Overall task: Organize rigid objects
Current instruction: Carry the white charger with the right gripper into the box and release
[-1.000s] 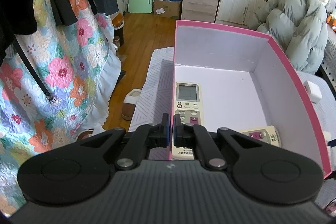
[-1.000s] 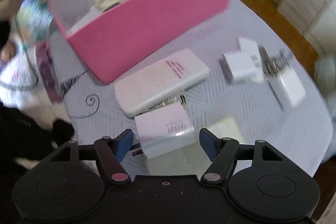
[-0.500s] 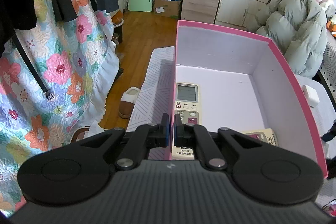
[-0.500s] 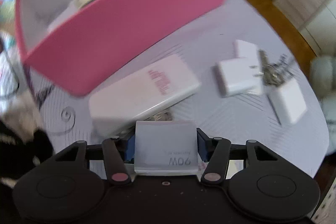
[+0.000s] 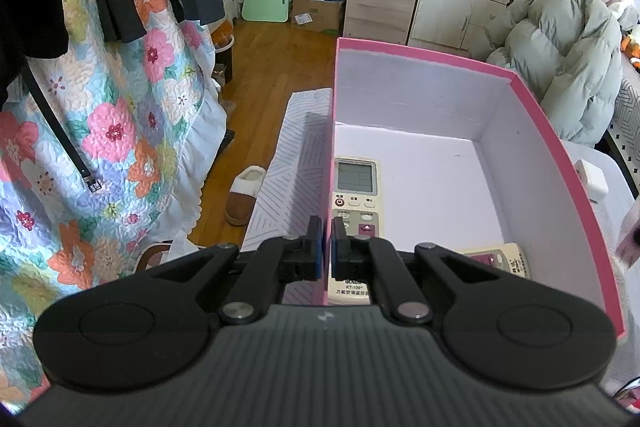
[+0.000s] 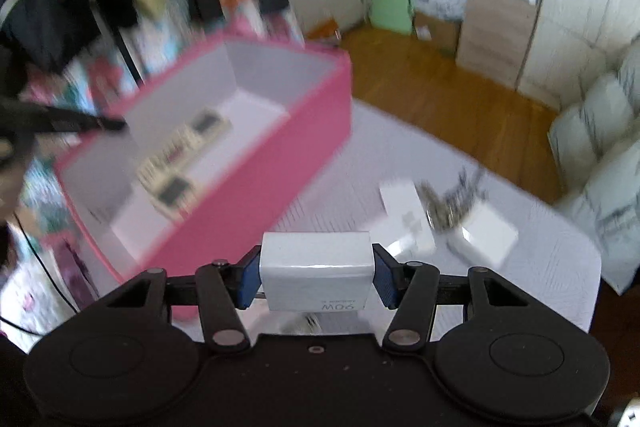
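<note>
Well, I see the table (image 6: 520, 267) under its pale striped cloth ending in a curved edge, wood floor beyond it. On its left part stands the pink box (image 6: 280, 163), a long cardboard rectangle with white inner walls and an open top; most of its floor is bare (image 5: 420, 187). My left gripper (image 5: 327, 247) is clamped shut on the box's near-left wall, one blue pad on either side of the pink rim. Two cream remotes (image 5: 354, 211) lie flat inside against that wall. My right gripper (image 6: 316, 273) squeezes a white charger (image 6: 316, 267), a smooth glossy block held clear above the table, just right of the box. More white chargers (image 6: 408, 219) and a blurred metallic tangle lie on the cloth beyond it.
</note>
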{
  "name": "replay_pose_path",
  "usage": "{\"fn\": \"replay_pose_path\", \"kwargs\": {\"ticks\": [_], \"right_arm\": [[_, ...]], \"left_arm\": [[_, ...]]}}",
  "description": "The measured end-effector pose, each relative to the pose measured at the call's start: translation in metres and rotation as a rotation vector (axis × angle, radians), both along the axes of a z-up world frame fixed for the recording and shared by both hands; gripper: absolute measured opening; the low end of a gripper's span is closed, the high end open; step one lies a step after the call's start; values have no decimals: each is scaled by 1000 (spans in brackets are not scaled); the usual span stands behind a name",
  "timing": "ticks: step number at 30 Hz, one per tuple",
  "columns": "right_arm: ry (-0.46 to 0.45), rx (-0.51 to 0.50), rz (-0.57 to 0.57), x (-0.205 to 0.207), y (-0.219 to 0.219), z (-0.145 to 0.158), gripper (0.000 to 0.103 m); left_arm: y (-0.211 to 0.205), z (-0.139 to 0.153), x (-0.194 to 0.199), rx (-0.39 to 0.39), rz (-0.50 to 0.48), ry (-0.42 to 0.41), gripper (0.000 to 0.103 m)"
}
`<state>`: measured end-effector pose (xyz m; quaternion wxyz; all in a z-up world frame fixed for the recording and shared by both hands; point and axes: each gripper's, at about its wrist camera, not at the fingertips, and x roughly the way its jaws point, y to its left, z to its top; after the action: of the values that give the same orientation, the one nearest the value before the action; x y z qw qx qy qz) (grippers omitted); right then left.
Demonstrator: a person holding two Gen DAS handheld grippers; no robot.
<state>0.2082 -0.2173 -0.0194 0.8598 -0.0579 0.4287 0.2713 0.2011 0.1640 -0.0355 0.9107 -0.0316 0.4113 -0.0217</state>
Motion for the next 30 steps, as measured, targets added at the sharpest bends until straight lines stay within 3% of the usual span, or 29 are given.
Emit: {"fn": "replay_pose_path", "kwargs": {"ticks": [4, 9, 15, 20, 30], "right_arm": [[-99, 118, 13, -4, 20, 27, 61], [-70, 251, 139, 0, 69, 32, 61], [157, 228, 217, 32, 142, -10, 61], [351, 247, 183, 58, 172, -47, 61], [536, 186, 101, 73, 201, -75, 61]], "left_arm": [[0, -1, -1, 4, -5, -8, 3], [2, -1, -1, -6, -12, -9, 3], [7, -1, -2, -33, -24, -12, 4], [9, -2, -2, -47, -28, -11, 4], [12, -1, 0, -67, -33, 0, 5]]}}
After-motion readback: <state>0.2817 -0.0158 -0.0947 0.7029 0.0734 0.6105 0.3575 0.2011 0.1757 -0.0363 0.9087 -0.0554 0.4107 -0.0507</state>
